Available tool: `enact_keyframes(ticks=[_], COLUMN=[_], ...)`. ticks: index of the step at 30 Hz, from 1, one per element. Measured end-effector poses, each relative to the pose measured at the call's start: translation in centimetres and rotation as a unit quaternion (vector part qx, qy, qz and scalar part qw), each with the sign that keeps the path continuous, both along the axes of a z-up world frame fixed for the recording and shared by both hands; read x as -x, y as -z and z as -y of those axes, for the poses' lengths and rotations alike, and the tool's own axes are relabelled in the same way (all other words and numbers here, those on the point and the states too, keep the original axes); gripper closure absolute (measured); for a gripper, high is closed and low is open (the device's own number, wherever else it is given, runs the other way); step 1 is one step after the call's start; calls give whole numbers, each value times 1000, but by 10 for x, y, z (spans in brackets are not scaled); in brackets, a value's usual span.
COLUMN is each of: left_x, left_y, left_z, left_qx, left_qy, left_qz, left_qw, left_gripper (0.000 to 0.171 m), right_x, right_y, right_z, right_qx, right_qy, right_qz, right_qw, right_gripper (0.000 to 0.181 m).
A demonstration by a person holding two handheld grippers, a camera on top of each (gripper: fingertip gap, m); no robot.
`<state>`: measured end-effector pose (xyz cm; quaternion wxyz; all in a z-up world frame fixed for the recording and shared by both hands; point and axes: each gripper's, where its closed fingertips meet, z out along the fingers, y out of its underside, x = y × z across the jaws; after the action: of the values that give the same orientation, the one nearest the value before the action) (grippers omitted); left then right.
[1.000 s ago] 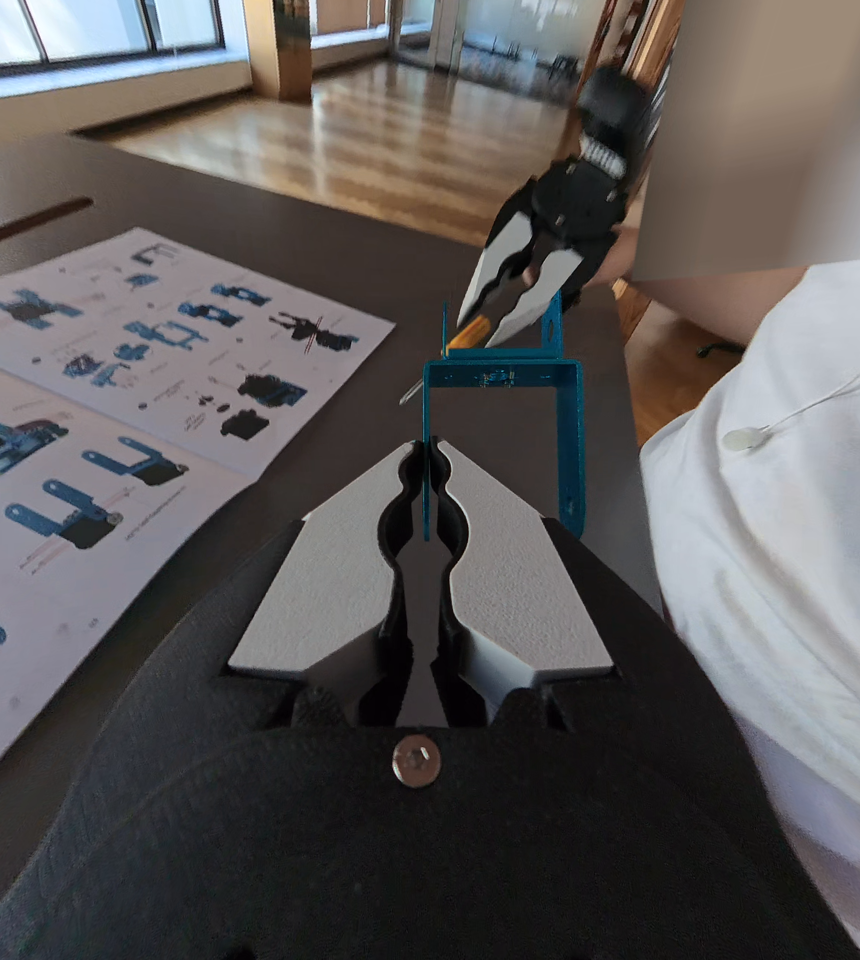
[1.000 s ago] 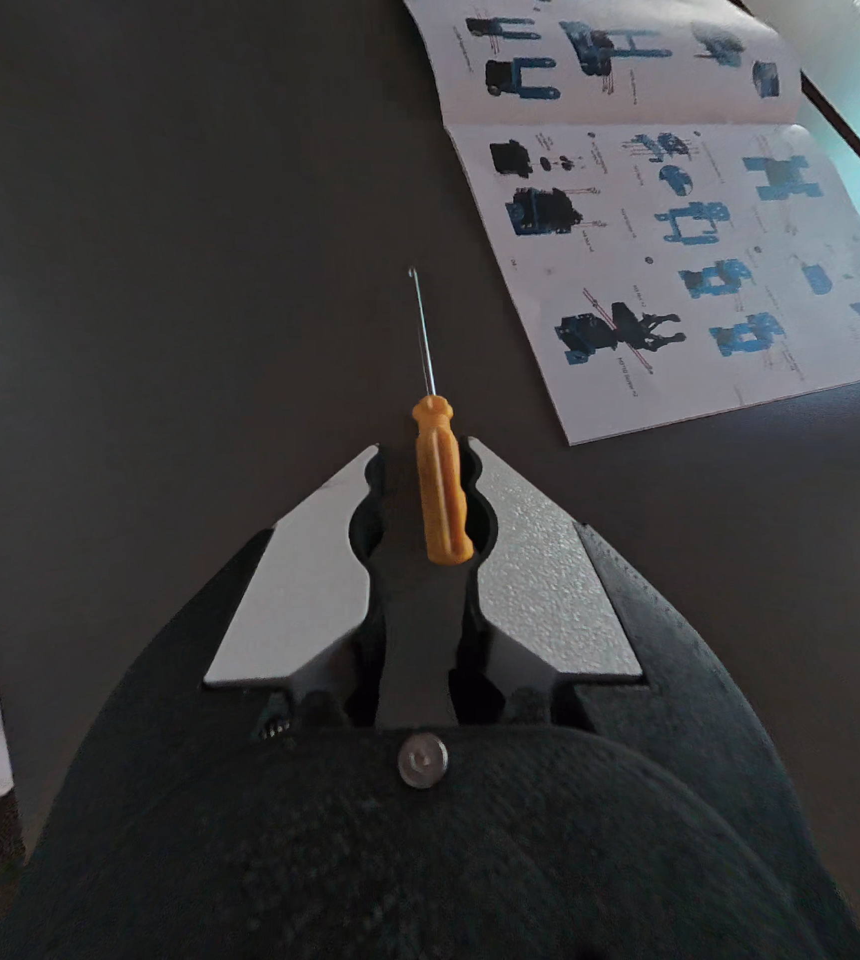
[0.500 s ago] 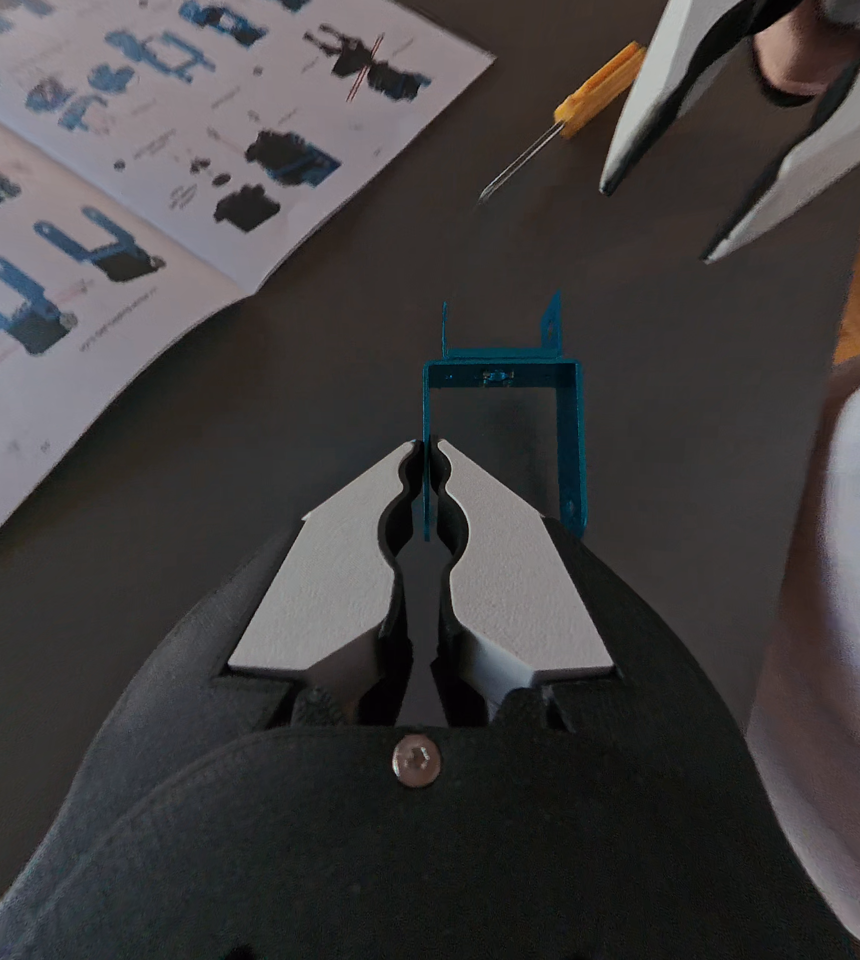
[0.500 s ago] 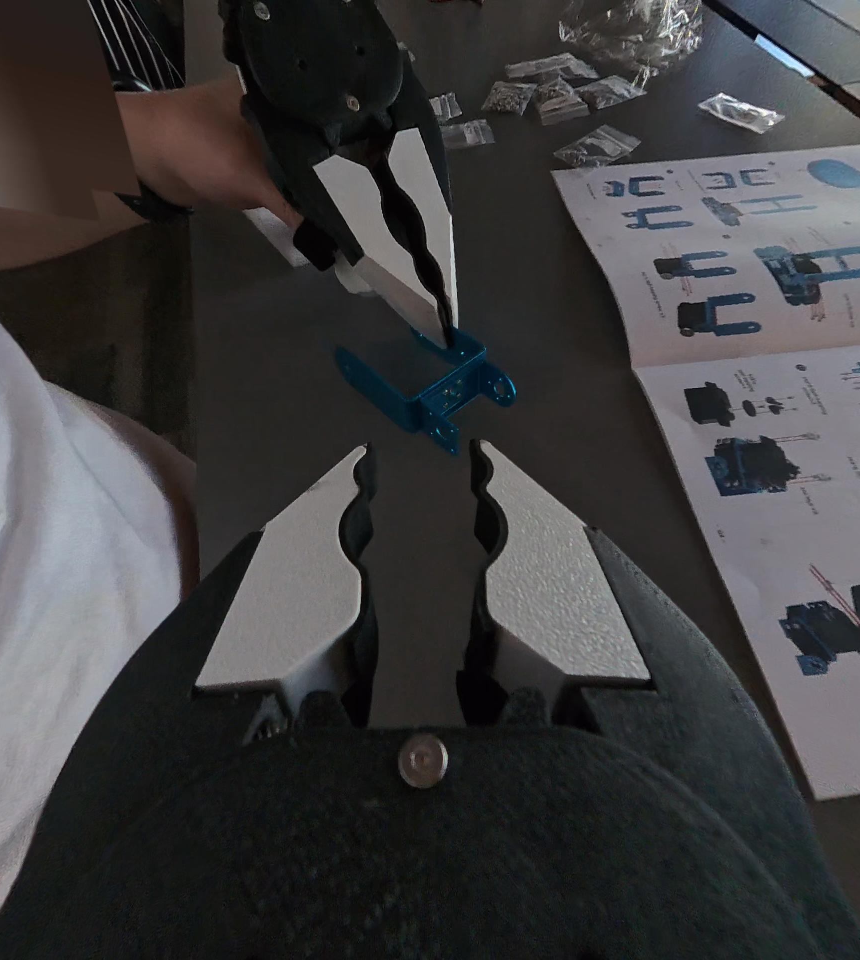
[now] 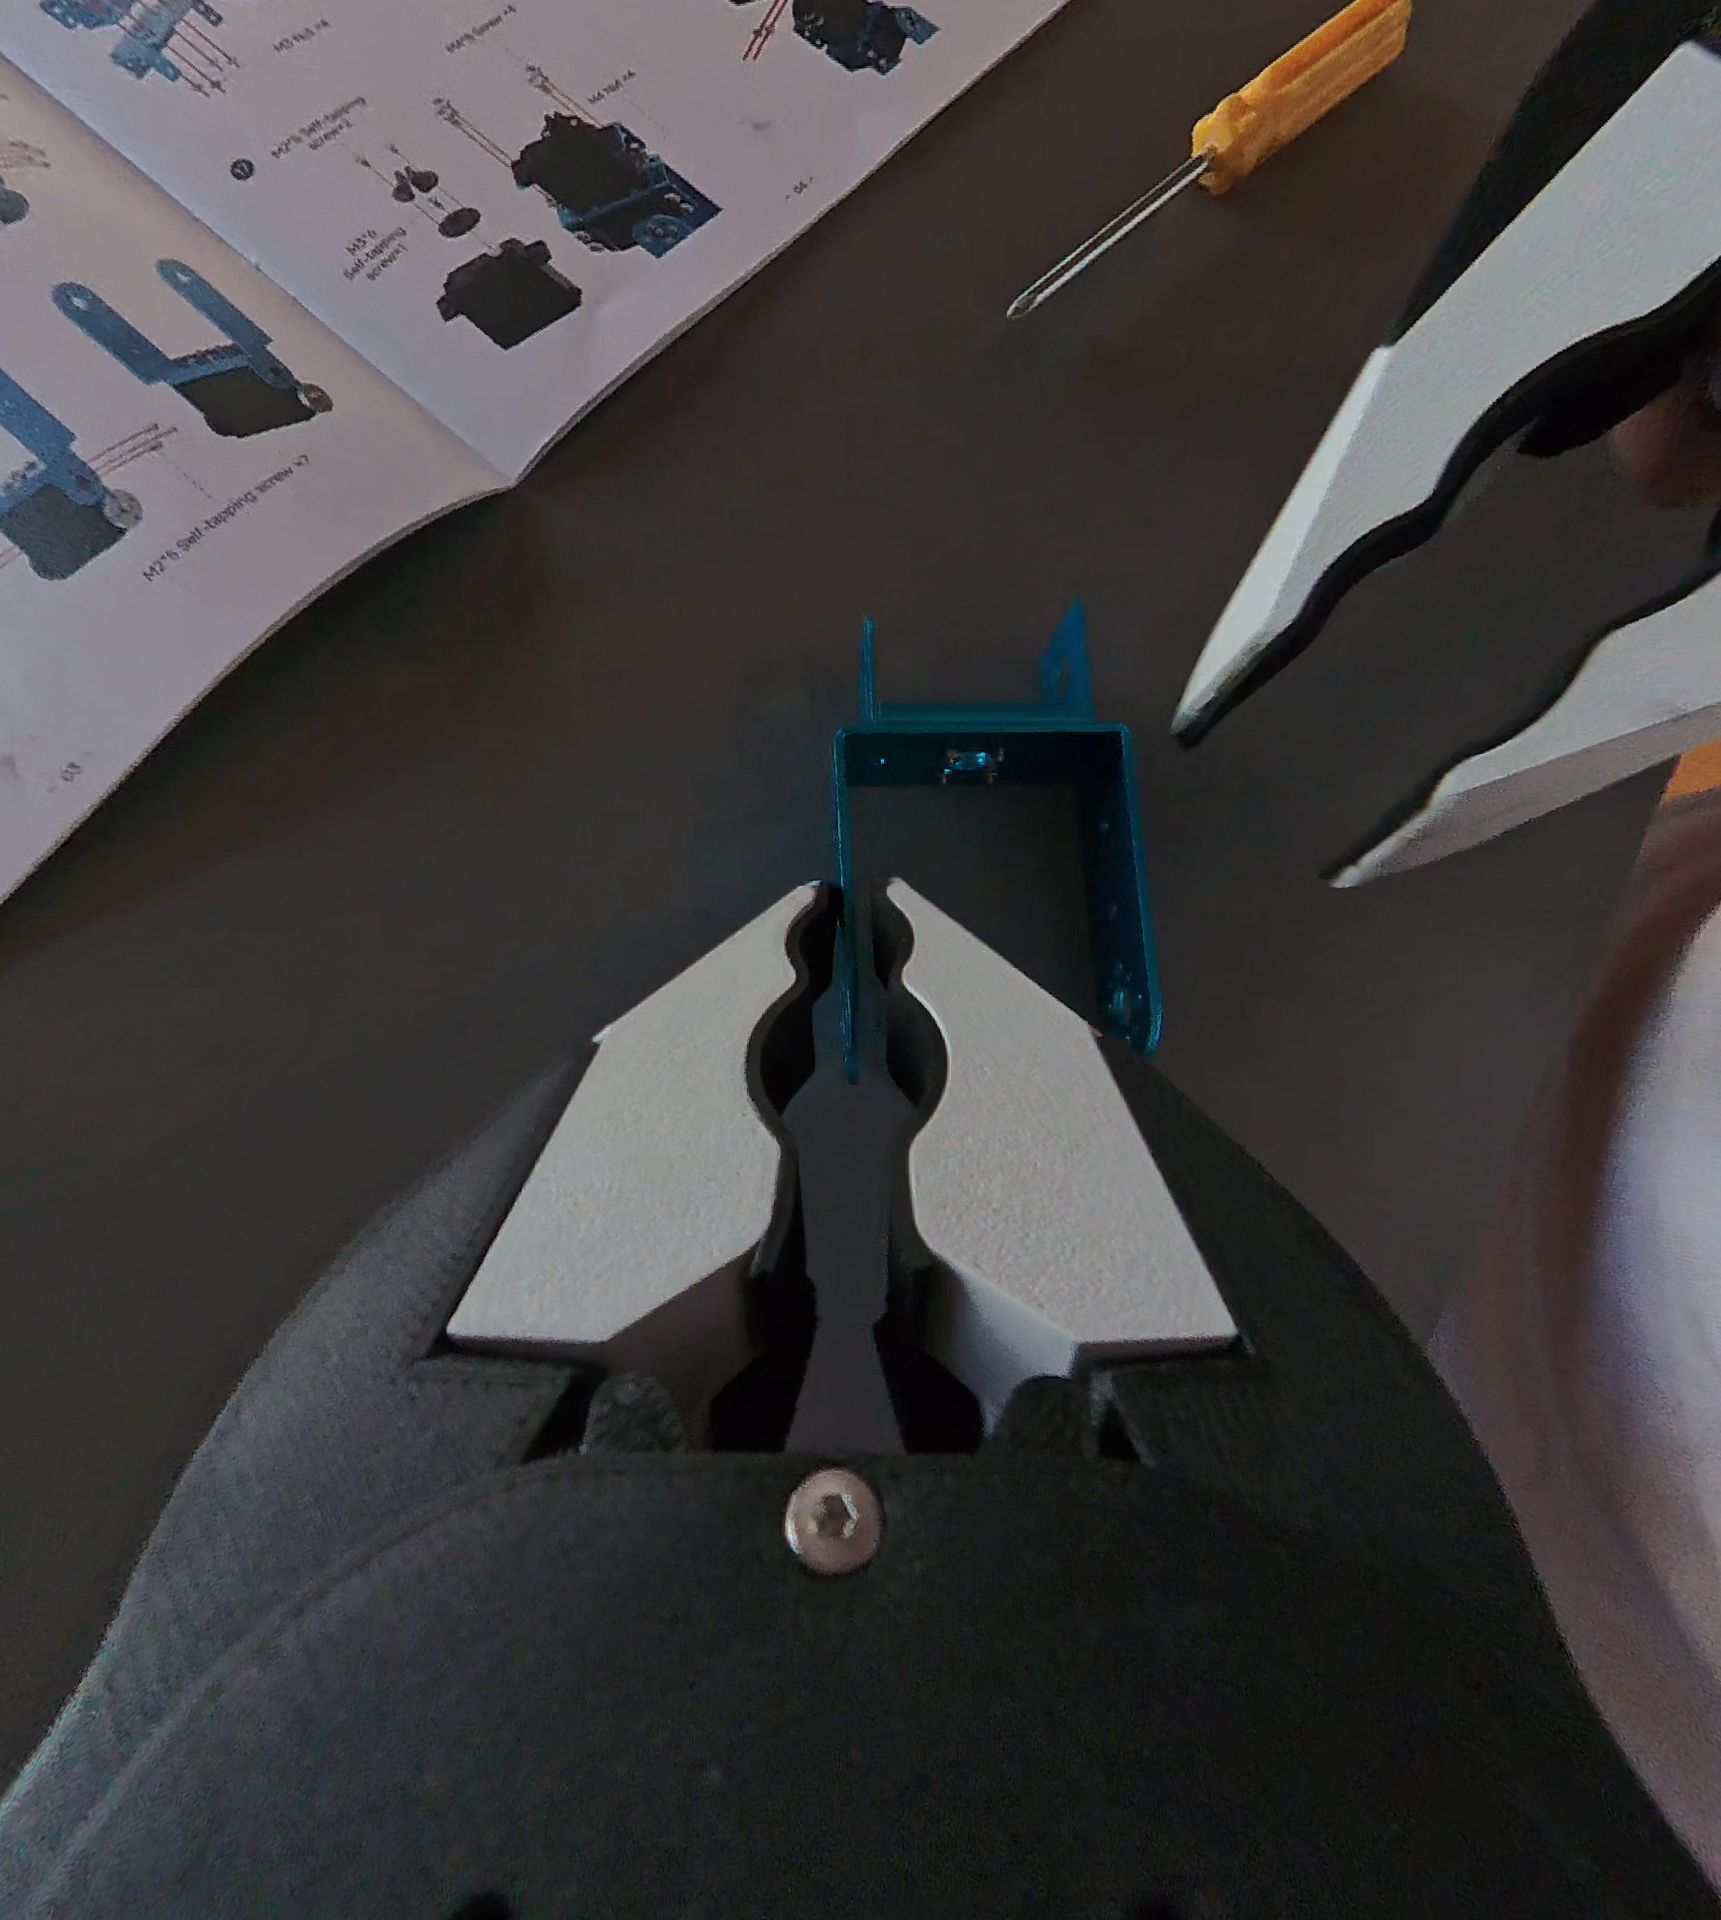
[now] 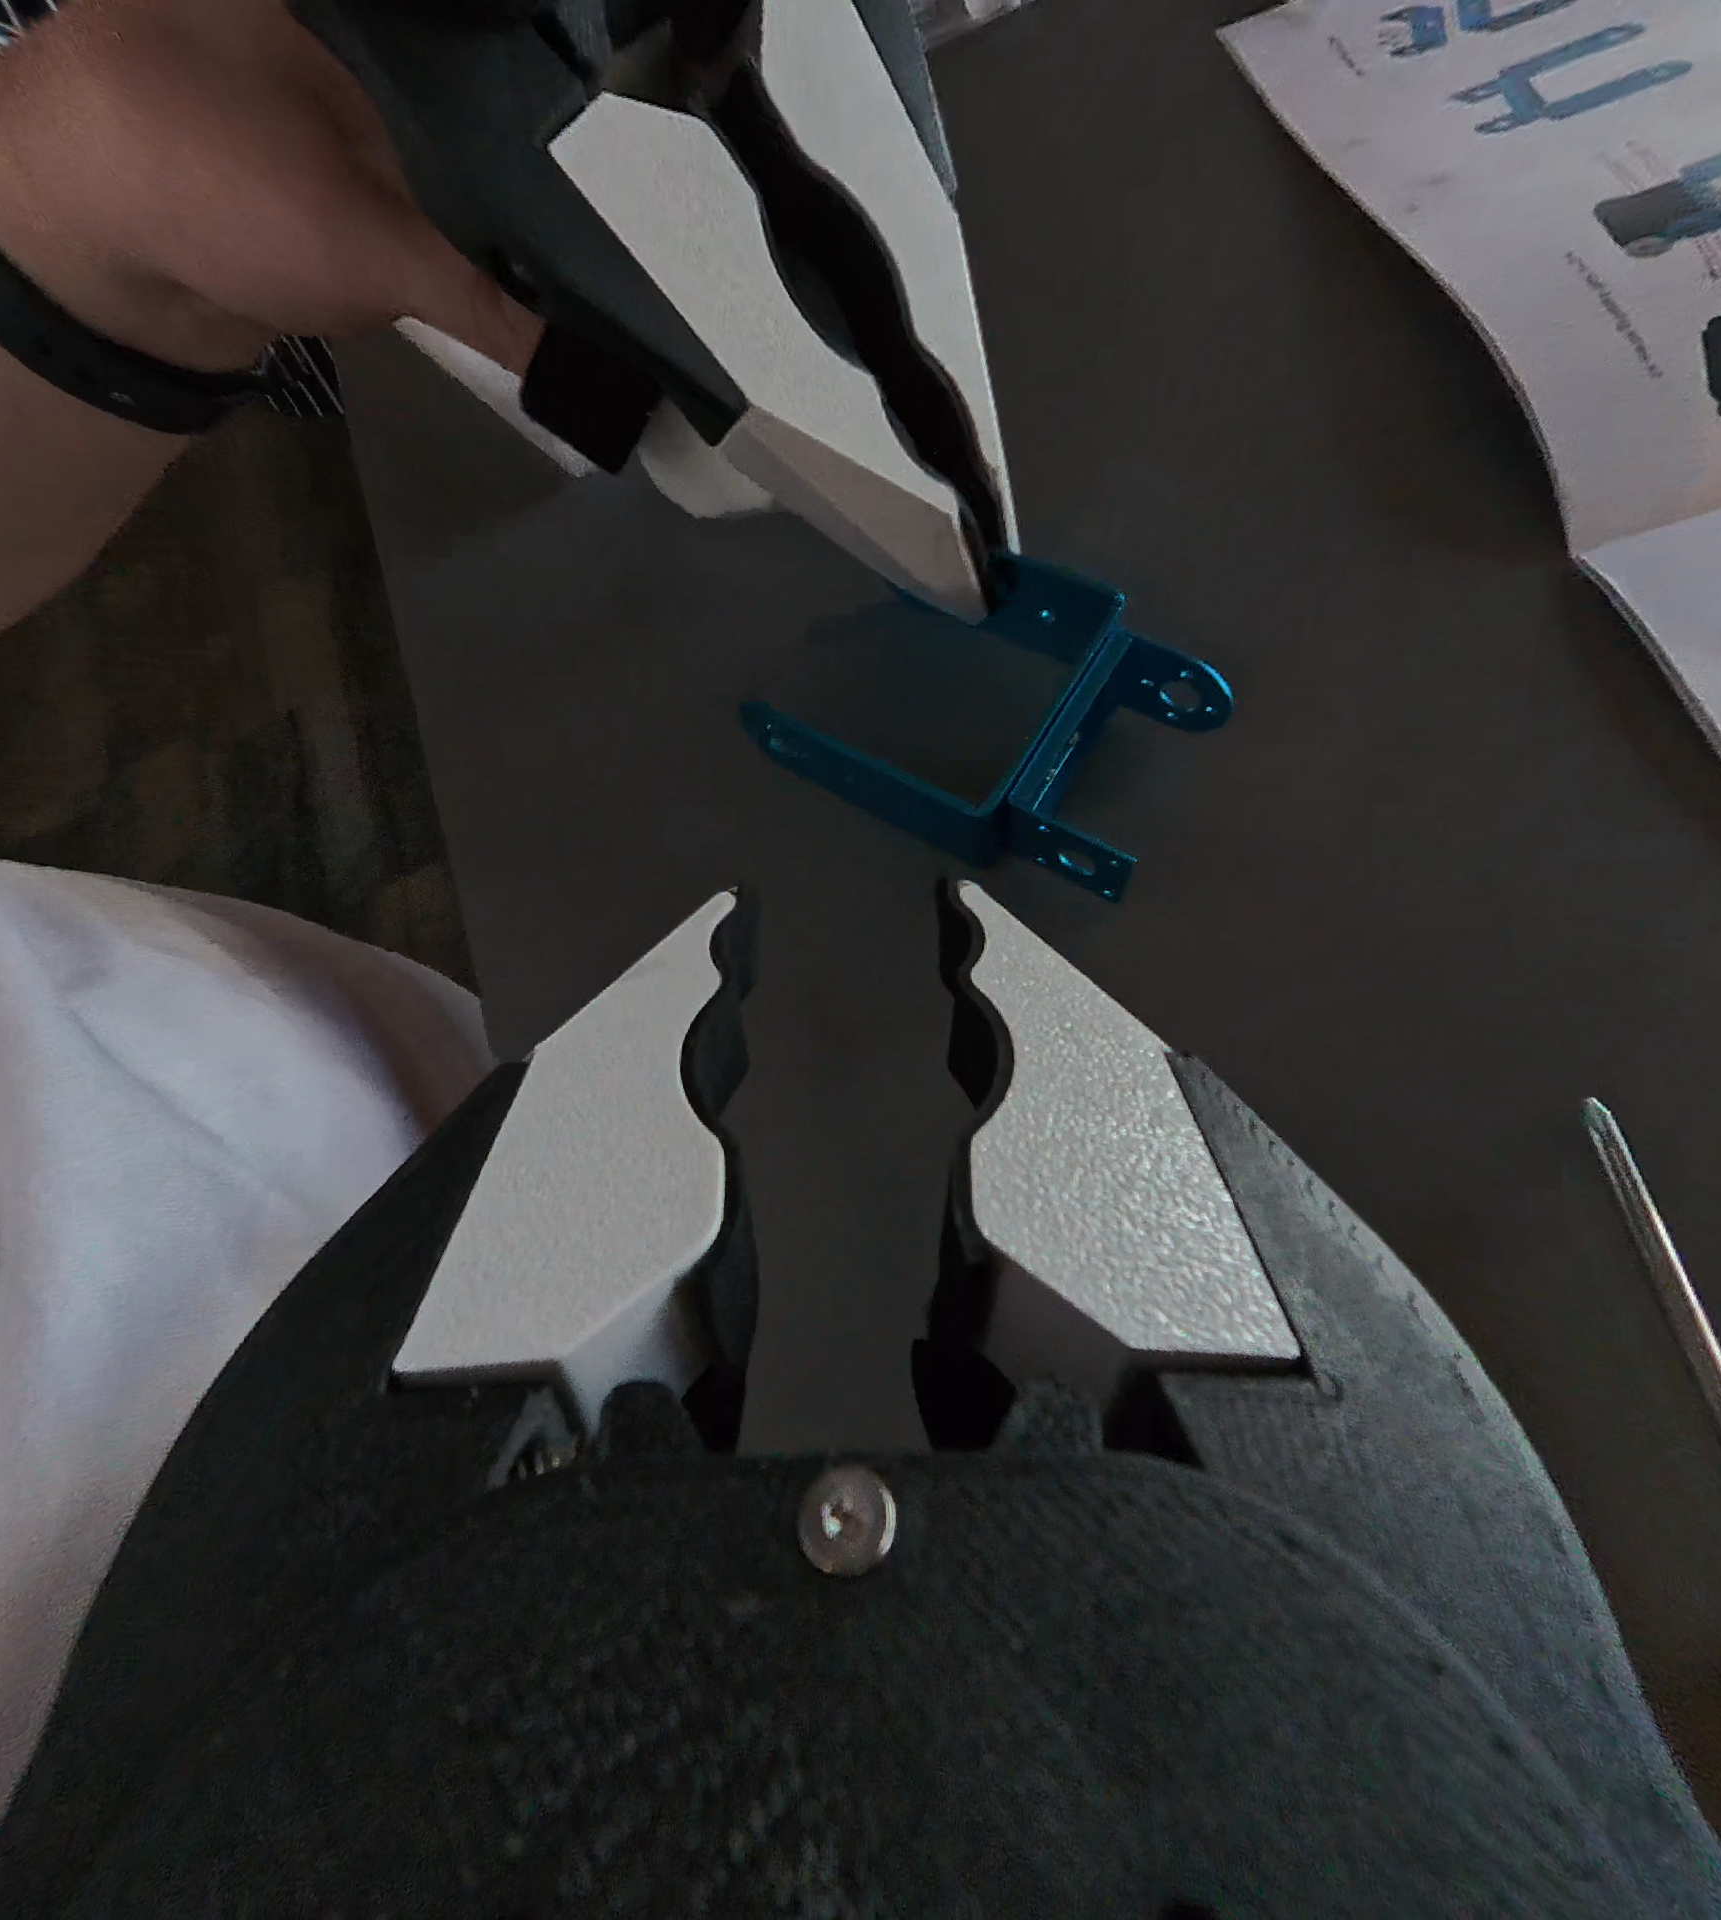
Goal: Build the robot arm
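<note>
My left gripper (image 5: 854, 902) is shut on one arm of a blue metal bracket assembly (image 5: 991, 769), two U-shaped pieces joined back to back, held low over the dark table (image 5: 627, 748). In the right wrist view the left gripper (image 6: 986, 561) pinches the far arm of the bracket (image 6: 1043, 748). My right gripper (image 6: 845, 899) is open and empty, just short of the bracket's near arm. It also shows in the left wrist view (image 5: 1261, 800), to the right of the bracket. An orange-handled screwdriver (image 5: 1240, 135) lies on the table beyond; its shaft (image 6: 1697, 1340) shows at the right.
An open instruction booklet (image 5: 212, 343) with blue part drawings lies on the table to the left; it also shows in the right wrist view (image 6: 1666, 260). A person in a white shirt (image 6: 108, 1143) is close at the table's edge, with a black wristband (image 6: 56, 322). Spacing between my two grippers at the tips: around 8 cm.
My right gripper has let go of the screwdriver, which now lies on the table, and swung over towards the bracket. My left gripper has lowered the bracket towards the table.
</note>
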<state>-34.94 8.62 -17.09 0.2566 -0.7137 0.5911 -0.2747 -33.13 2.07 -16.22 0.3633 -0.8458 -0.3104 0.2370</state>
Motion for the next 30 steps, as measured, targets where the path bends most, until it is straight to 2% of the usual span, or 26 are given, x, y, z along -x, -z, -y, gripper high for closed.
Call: enact_keyframes(ticks=[6,9,12,14,16,18,20,23,28,30], left_x=[11,17,21,22,22,20,16,8,-15,-27], left_y=[4,5,5,7,8,8,7,6,5,5], left_z=[12,21,30,36,43,52,60,72,89,95], left_qx=[41,58,74,79,85,99,114,131,136,141], left_qy=[-18,-38,-65,-85,-107,-134,-164,-205,-238,-240], left_qz=[-20,-25,-28,-31,-29,-18,-8,6,28,39], left_qw=[999,997,995,993,990,986,980,970,961,960], left_gripper=[155,156,157,156,155,156,156,154,152,151], right_x=[-5,-10,-6,-10,-14,-10,-6,-12,-32,-45], right_y=[2,1,-4,-6,-11,-18,-10,14,11,14], right_z=[-11,-16,-16,-16,-16,-13,-5,-1,-3,-7], right_qx=[-10,-16,11,40,63,48,32,8,-22,-21], right_qy=[3,-19,-57,-49,-15,20,32,29,18,14], right_qz=[9,26,-11,-22,-38,-75,-61,5,11,25], right_qw=[1000,999,998,998,997,996,997,1000,1000,999], right_gripper=[147,146,139,126,106,87,82,90,128,132])
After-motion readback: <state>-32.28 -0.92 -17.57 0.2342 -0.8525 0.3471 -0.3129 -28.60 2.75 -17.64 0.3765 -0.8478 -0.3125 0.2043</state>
